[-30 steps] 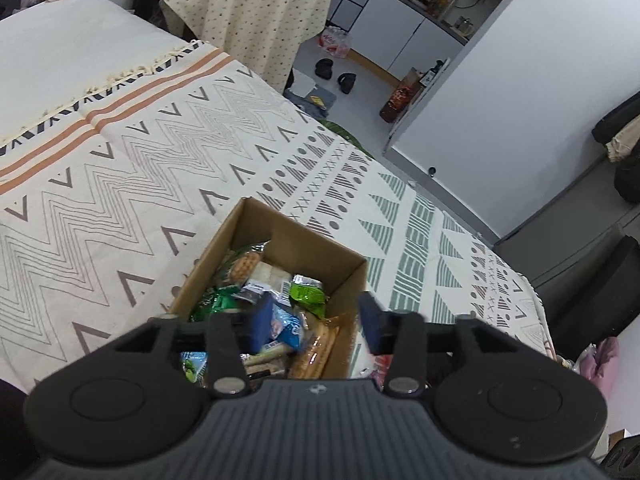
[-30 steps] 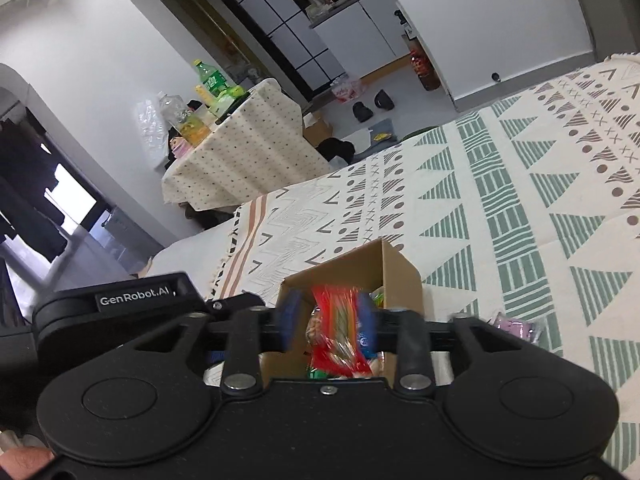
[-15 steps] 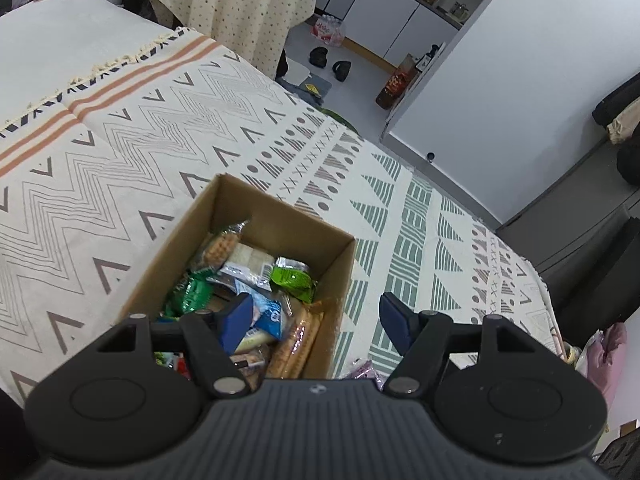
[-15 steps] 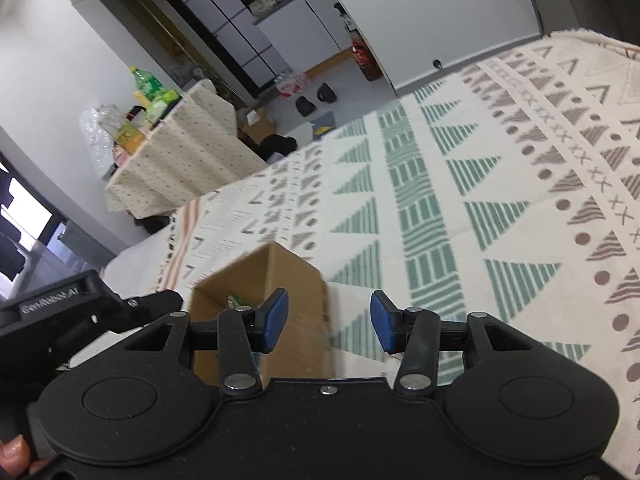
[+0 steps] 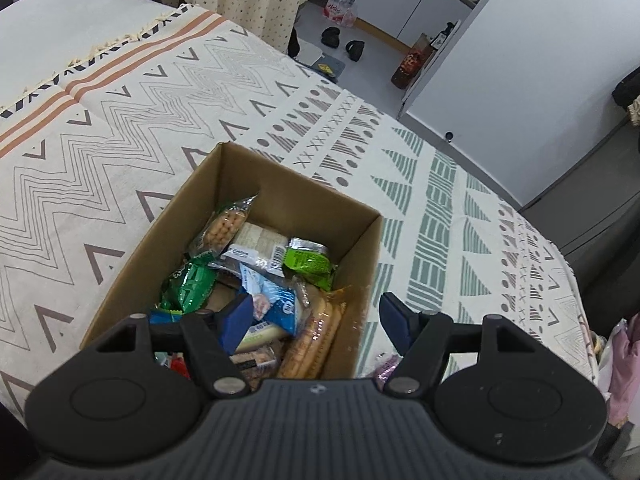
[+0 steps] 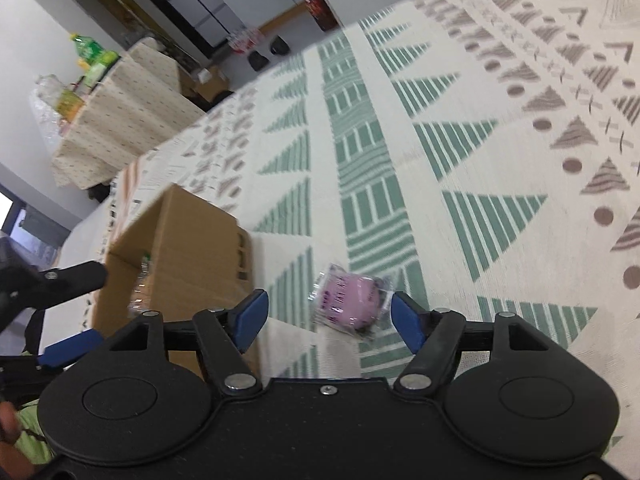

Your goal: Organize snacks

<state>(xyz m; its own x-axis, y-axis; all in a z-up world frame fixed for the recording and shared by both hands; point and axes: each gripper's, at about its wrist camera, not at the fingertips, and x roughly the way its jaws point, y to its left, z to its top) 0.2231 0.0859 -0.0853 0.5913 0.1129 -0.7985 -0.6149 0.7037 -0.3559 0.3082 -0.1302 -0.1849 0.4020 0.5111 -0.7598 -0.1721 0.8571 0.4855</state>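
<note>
Lying on the patterned bedspread (image 6: 460,128) just beside the cardboard box (image 6: 192,248), the pink snack packet (image 6: 347,301) is sitting framed between our right gripper (image 6: 326,318) fingers, spread wide and empty for the pickup. Our left gripper (image 5: 316,316), likewise released, is hovering over the box's packed snacks (image 5: 256,264).

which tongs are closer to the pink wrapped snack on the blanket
Right. The right tongs frame the pink snack just ahead; the left tongs hover over the box.
</note>
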